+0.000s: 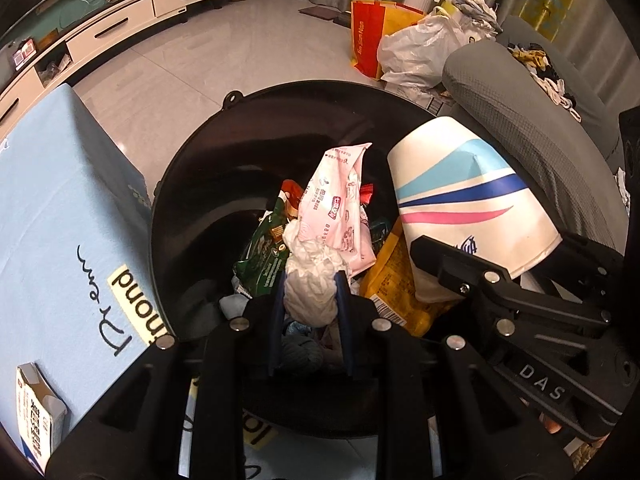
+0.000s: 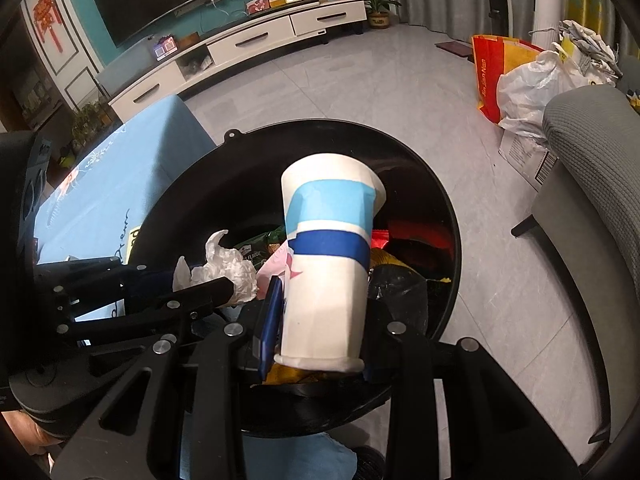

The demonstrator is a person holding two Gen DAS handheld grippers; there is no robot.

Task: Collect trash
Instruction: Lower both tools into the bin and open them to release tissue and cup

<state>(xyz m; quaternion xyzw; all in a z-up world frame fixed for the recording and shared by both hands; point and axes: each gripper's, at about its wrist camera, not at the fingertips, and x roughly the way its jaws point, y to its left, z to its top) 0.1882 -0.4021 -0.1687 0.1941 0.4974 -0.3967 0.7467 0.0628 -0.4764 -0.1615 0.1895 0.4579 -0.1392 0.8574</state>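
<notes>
A round black trash bin (image 1: 192, 184) (image 2: 444, 216) stands on the floor, holding several wrappers, among them a pink packet (image 1: 340, 208), a green one (image 1: 260, 256) and a yellow one (image 1: 392, 280). My left gripper (image 1: 310, 280) is shut on a crumpled white tissue (image 1: 312, 272) (image 2: 228, 268) and holds it over the bin's mouth. My right gripper (image 2: 320, 312) is shut on a white paper cup with blue and pink stripes (image 2: 328, 264) (image 1: 464, 196). The cup is upside down over the bin, beside the tissue.
A light blue box (image 1: 60, 216) (image 2: 120, 184) stands against the bin's left side. A grey chair (image 1: 516, 104) (image 2: 592, 152) is on the right. White plastic bags (image 1: 420, 48) and a red-yellow bag (image 1: 368, 32) sit behind on the tiled floor. A TV cabinet (image 2: 248, 40) lines the far wall.
</notes>
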